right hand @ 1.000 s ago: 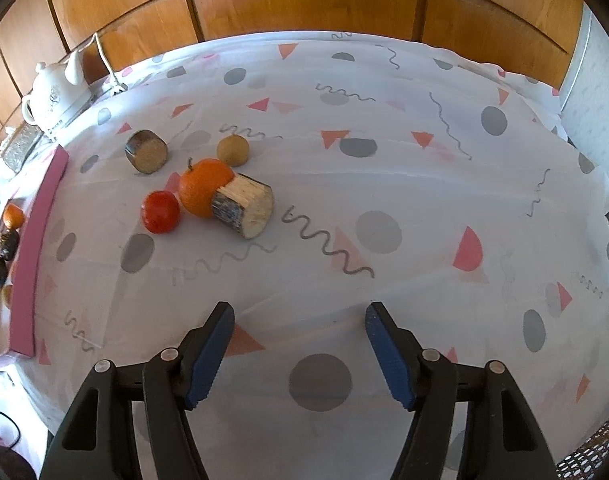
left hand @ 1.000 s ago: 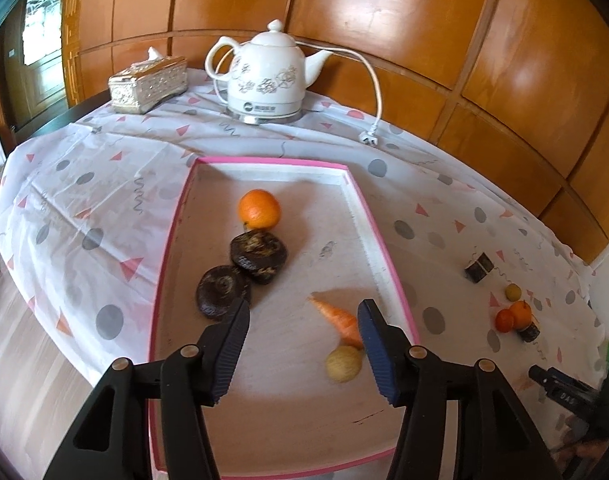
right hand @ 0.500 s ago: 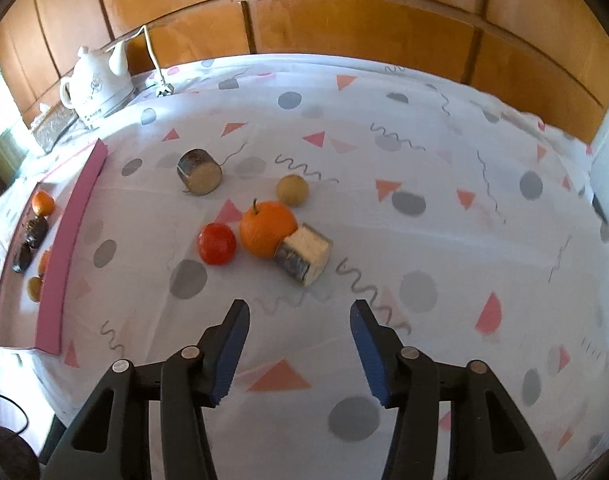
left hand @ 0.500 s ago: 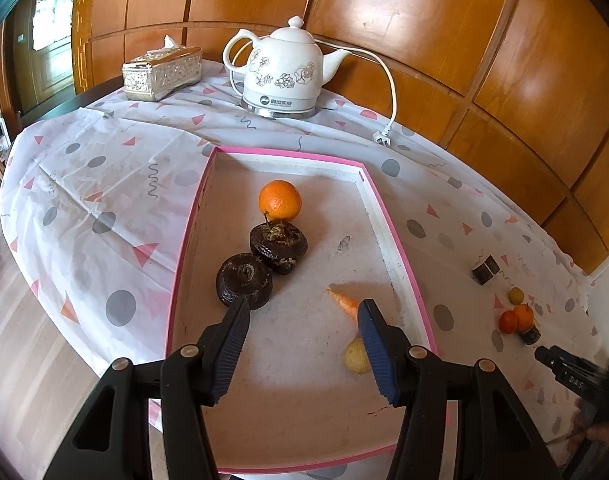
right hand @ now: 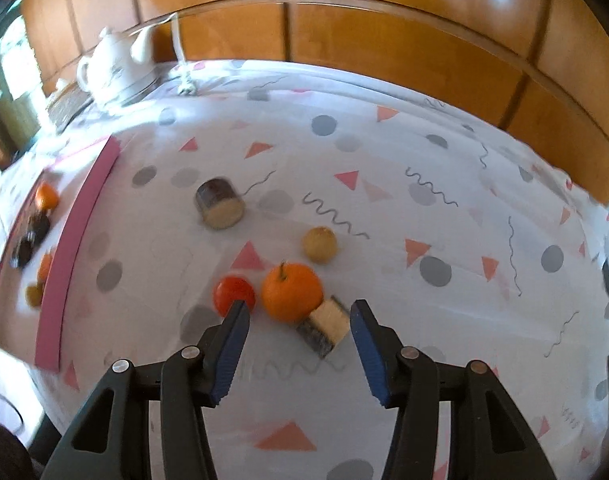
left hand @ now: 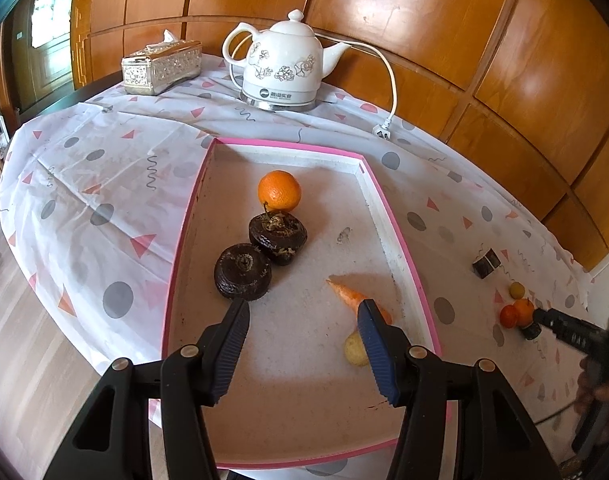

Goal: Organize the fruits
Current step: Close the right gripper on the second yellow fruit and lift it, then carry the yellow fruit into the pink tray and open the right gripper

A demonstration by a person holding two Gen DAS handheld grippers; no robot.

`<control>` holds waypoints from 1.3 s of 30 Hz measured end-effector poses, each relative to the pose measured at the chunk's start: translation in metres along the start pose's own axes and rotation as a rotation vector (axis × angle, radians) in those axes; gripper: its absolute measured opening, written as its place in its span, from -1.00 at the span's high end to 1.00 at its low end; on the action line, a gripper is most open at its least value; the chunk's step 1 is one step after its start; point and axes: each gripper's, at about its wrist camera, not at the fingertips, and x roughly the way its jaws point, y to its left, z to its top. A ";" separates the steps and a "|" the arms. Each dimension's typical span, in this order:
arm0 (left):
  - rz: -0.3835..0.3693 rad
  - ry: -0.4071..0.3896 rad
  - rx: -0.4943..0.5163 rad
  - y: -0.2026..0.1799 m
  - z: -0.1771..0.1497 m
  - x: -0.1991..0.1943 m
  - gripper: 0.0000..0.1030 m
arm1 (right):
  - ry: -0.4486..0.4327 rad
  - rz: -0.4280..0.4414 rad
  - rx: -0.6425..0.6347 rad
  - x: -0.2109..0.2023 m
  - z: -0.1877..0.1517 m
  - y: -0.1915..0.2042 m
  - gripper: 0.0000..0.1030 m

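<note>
In the left wrist view a pink-rimmed tray (left hand: 388,216) holds an orange (left hand: 279,190), two dark brown fruits (left hand: 277,231), a carrot (left hand: 350,296) and a small yellow fruit (left hand: 356,350). My left gripper (left hand: 302,312) is open and empty above the tray's near part. In the right wrist view my right gripper (right hand: 298,312) is open and empty, just short of an orange (right hand: 291,292) on the cloth. A red tomato (right hand: 233,294), a yellow round fruit (right hand: 319,244) and a cut log piece (right hand: 324,326) lie around it.
A second log piece (right hand: 220,202) lies farther back on the cloth. The tray's pink edge (right hand: 70,240) is at the left of the right wrist view. A white kettle (left hand: 282,70) with its cord and a silver tissue box (left hand: 160,66) stand at the back by the wooden wall.
My right gripper has moved forward and left toward the orange group, which now sits just ahead of the fingertips. My left gripper has drawn back and risen a little over the tray.
</note>
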 end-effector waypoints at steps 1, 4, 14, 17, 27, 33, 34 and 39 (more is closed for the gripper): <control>-0.001 0.001 -0.003 0.000 0.000 0.000 -0.11 | 0.004 0.011 0.039 0.003 0.004 -0.006 0.03; -0.003 0.005 -0.003 -0.001 0.001 0.002 -0.11 | 0.011 0.029 0.105 0.012 0.014 -0.016 0.10; 0.006 0.020 0.002 -0.001 0.000 0.005 -0.11 | 0.073 -0.003 0.196 0.062 0.047 -0.016 0.44; 0.018 0.024 -0.011 0.002 0.000 0.007 -0.14 | 0.094 -0.018 0.180 0.072 0.045 -0.013 0.50; 0.046 0.002 -0.042 0.008 0.000 0.000 -0.26 | 0.058 -0.029 0.181 0.069 0.037 -0.008 0.51; 0.054 0.000 -0.059 0.012 -0.002 -0.002 -0.28 | 0.003 -0.012 0.200 0.047 0.033 -0.011 0.51; 0.054 -0.001 -0.061 0.013 -0.002 -0.002 -0.28 | -0.014 -0.008 0.196 0.040 0.032 -0.010 0.51; 0.052 -0.007 -0.078 0.016 -0.002 -0.005 -0.28 | -0.099 0.050 0.160 0.006 0.034 0.008 0.51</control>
